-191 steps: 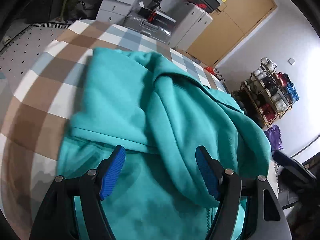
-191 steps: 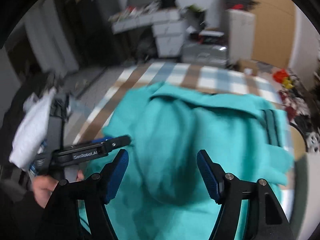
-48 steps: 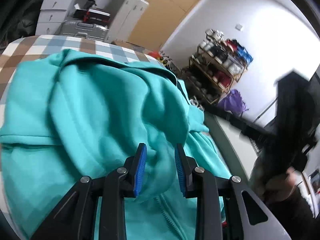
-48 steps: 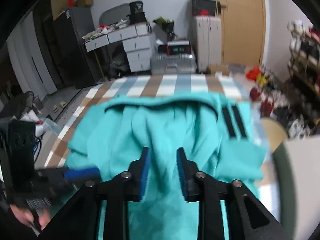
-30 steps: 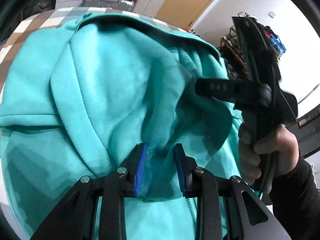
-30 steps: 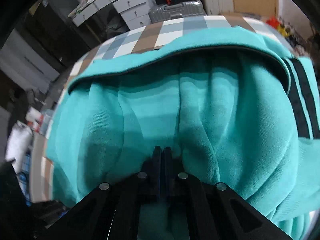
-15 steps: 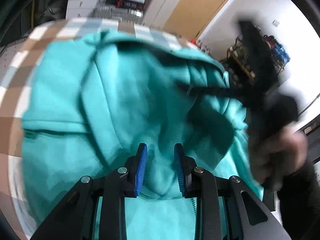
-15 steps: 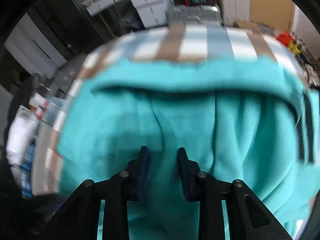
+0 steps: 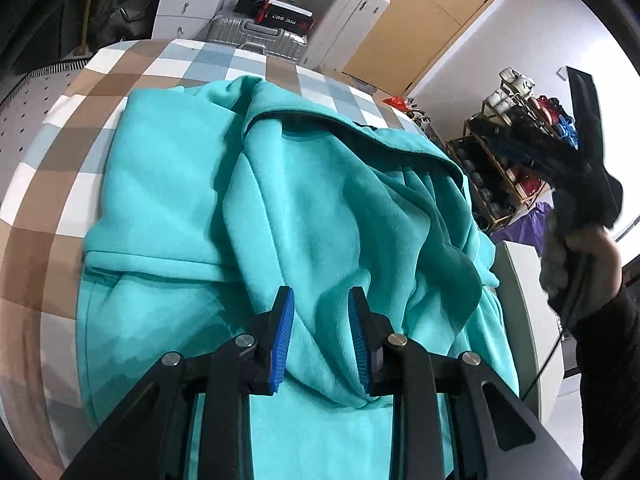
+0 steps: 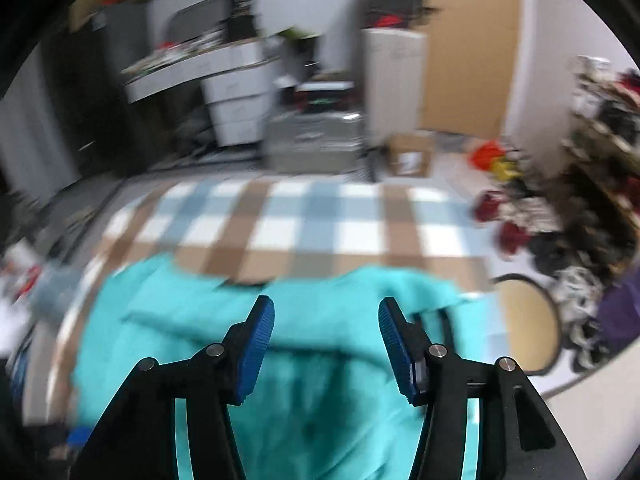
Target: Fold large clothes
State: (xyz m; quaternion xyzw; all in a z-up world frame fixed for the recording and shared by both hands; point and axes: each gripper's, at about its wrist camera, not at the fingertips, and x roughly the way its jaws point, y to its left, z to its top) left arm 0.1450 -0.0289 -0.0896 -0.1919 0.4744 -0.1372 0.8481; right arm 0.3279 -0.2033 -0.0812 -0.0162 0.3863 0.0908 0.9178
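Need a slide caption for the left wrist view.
Left tongs pinch a fold of the teal hoodie on the checked tablecloth.

I saw the surface covered in a checked cloth of brown, white and pale blue squares. A teal hooded garment lay directly on it, rumpled and partly folded over itself, taking up most of the near side. Bare checks showed along the far edge and the left side. The right wrist view was blurred, same layout.
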